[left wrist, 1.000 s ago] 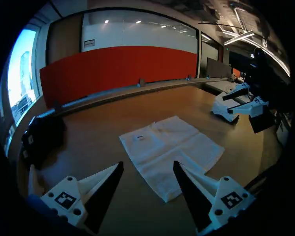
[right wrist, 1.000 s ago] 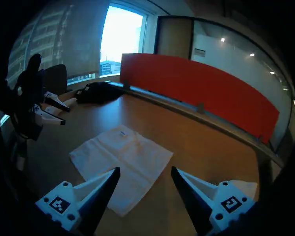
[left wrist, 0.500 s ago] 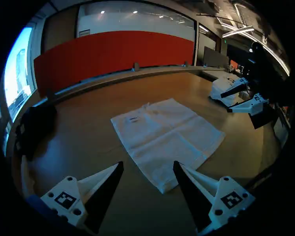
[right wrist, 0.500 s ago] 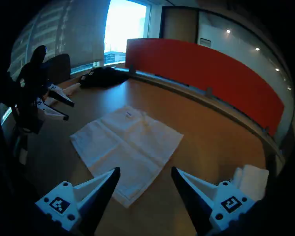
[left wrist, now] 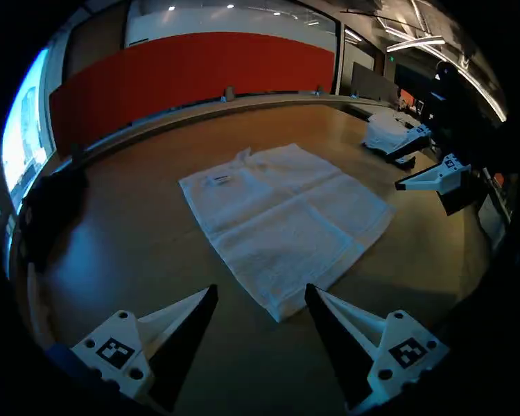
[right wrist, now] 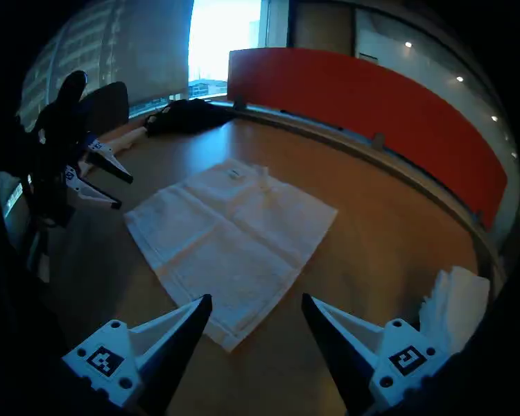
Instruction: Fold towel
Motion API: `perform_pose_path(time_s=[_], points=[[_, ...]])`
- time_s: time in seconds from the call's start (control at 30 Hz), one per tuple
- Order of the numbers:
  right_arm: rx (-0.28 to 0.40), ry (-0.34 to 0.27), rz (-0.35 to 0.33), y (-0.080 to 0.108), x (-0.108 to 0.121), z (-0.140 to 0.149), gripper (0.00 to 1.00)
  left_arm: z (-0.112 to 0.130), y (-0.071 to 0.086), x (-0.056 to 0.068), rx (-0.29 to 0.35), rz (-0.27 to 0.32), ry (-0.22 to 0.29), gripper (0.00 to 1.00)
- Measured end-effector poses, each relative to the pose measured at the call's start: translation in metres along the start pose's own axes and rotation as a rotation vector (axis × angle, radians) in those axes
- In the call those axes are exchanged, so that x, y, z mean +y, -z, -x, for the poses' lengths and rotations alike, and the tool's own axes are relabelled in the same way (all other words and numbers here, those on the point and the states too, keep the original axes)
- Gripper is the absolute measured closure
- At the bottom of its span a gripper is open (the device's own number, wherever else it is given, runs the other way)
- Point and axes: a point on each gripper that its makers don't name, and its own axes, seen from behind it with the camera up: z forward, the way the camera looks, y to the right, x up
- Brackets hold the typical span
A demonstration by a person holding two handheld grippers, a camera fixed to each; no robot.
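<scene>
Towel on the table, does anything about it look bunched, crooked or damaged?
The towel lies flat and unfolded. Only a small pucker on its far edge, near the tag, rises off the cloth.

Left gripper (left wrist: 260, 288) and right gripper (right wrist: 255, 298) (jaws spread), both aloft

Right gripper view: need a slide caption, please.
Open right gripper faces near corner of flat white towel on wooden table.

text: none legible | towel tag (left wrist: 220, 179): too small to read
</scene>
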Motion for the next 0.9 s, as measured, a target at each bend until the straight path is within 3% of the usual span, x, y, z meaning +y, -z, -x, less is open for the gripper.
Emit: perform_pose_path(time_s=[0.4,0.9], points=[[-0.056,0.008,-0.023,-0.008,-0.011,0.031,0.00,0.019,-0.009,0.007,-0.059,0.023,-0.007,0.07],[-0.094,0.017,-0.035,-0.012,-0.016,0.050,0.00,0.031,-0.015,0.013,-0.108,0.035,-0.028,0.07]])
